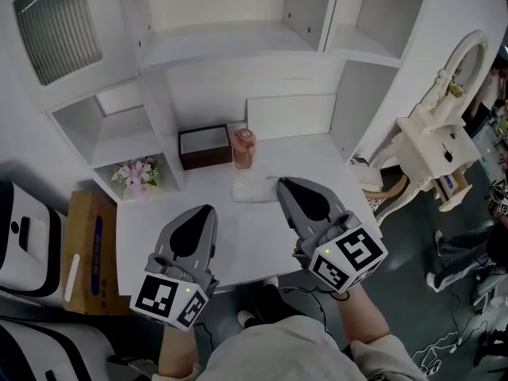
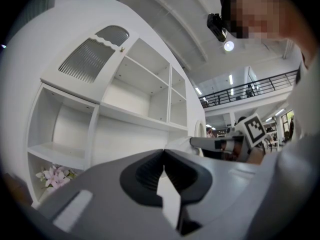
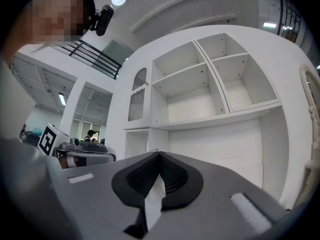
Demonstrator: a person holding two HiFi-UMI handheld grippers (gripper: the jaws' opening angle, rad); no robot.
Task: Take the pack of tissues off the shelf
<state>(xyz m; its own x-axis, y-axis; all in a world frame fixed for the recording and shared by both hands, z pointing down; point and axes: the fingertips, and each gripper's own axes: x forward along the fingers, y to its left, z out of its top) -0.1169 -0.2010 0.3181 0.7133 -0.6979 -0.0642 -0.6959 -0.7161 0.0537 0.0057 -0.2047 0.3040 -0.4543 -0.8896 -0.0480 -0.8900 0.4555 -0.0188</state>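
Note:
A flat pale pack of tissues (image 1: 252, 189) lies on the white desk surface (image 1: 262, 236) of the shelf unit, in front of a pink bottle (image 1: 244, 148). My right gripper (image 1: 279, 181) is shut and empty, its tip at the pack's right edge; whether it touches the pack I cannot tell. My left gripper (image 1: 209, 209) is shut and empty too, held over the desk left of and nearer than the pack. Both gripper views look up at the shelves, with the left gripper (image 2: 163, 151) and the right gripper (image 3: 159, 154) pointing up, and the pack is hidden in them.
A dark brown open box (image 1: 205, 146) stands left of the bottle. Pink flowers (image 1: 136, 173) fill a low cubby on the left. A white panel (image 1: 290, 116) leans at the back. A cardboard box (image 1: 89, 248) stands on the floor at the left and an ornate white stand (image 1: 444, 149) at the right.

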